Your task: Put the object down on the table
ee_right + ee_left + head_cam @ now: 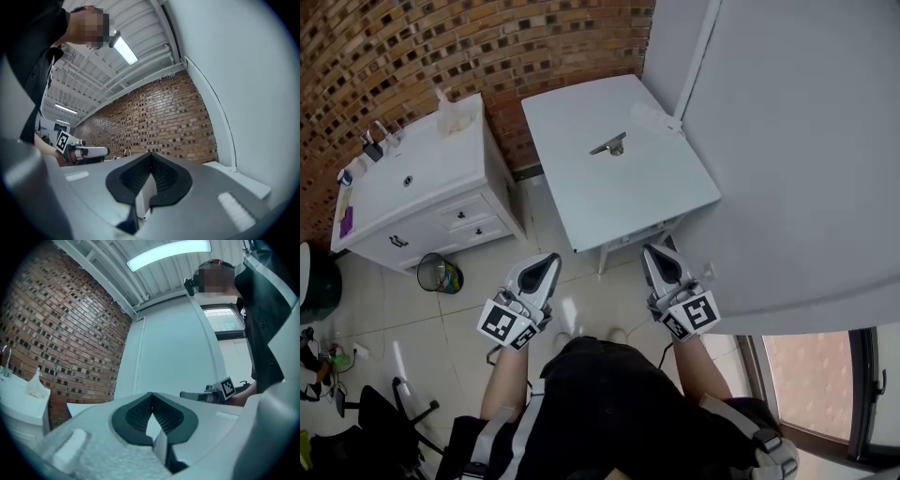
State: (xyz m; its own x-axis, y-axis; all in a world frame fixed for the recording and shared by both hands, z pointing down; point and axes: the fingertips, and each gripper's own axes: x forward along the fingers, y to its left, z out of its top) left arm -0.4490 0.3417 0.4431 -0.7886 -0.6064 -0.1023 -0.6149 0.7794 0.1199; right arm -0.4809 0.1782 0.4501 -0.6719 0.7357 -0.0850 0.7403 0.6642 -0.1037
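We stand on a pale tiled floor (431, 328) in a room with a red brick wall (441, 47) at the far side and a broad white wall panel (787, 141) on the right. A white table (656, 192) stands ahead of us. The small metal object (614, 145) lies on its far half, well apart from both tongs.

To the left, a white vanity cabinet (450, 187) with drawers holds a sink basin (406, 180), and a crumpled clear plastic bag (453, 114) sits at its far right corner. A round wire wastebasket (439, 274) stands near the cabinet, with colourful rubbish inside.

Our left gripper (546, 269) and right gripper (659, 262) hover above the floor near the table's near edge. Each has its jaws closed tip to tip, with nothing between them. Each marker cube (506, 323) shows black-and-white square patterns.
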